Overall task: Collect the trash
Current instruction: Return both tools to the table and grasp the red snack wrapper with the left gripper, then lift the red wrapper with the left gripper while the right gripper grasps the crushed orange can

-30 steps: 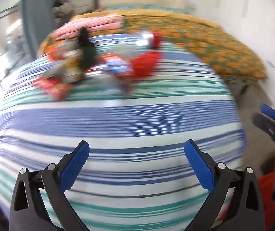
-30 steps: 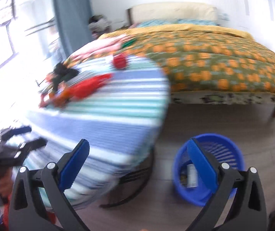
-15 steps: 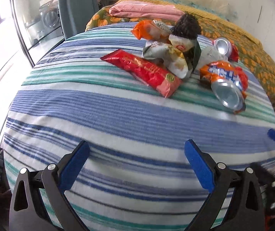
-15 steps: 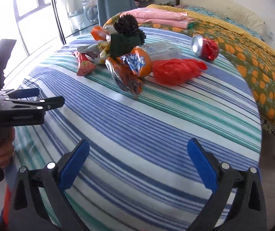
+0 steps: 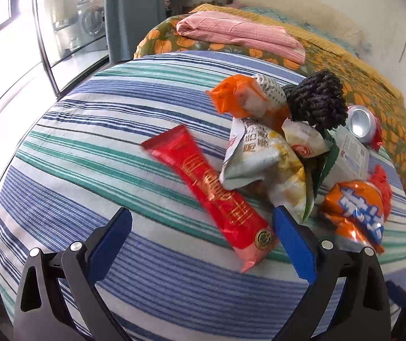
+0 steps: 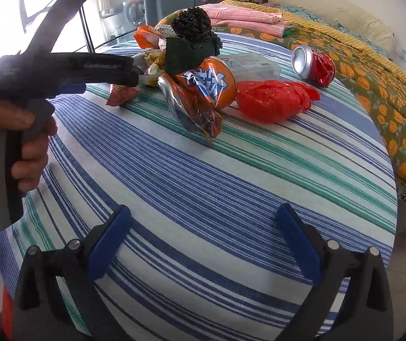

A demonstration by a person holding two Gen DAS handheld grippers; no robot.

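Left gripper (image 5: 201, 244): fingers spread, empty, over red wrapper (image 5: 217, 196). Right gripper (image 6: 203, 237): fingers spread, empty, above striped tablecloth (image 6: 231, 187). Trash pile beyond.

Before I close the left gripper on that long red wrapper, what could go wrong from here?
Both grippers are open and empty. The red wrapper lies flat on the striped tablecloth, so the left gripper may pinch cloth along with it and drag the pile. Its far side tucks under the crumpled white-and-yellow bag, which could be pulled along. The crushed red can lies on its side near the table edge; a tug on the cloth might roll it off.
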